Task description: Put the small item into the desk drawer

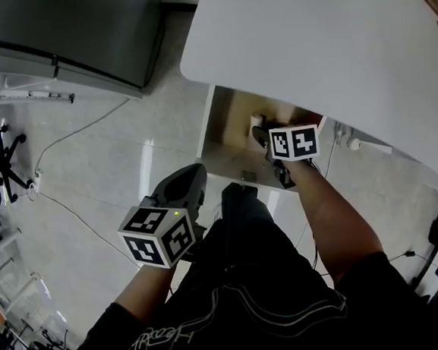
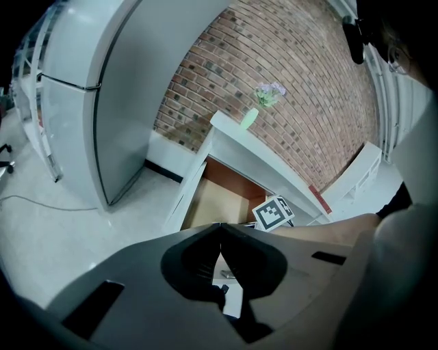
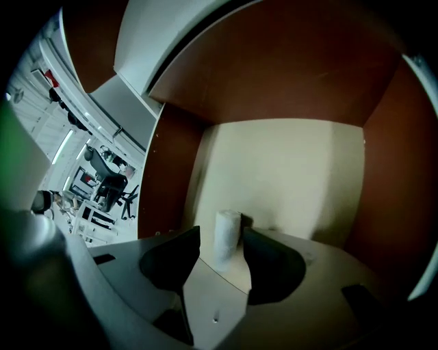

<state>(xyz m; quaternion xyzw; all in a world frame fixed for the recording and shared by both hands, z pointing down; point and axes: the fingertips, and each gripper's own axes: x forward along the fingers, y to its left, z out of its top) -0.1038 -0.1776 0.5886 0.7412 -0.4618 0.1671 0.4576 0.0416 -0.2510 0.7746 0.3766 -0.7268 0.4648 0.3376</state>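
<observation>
Fingers of the right gripper are standing apart around the white roll — I'm judging it light, crushable, best pinched mid-height; left gripper is resting closed.

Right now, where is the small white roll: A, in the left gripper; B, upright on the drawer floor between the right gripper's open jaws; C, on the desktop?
B: the white roll stands on the drawer floor between the right gripper's parted jaws.
</observation>
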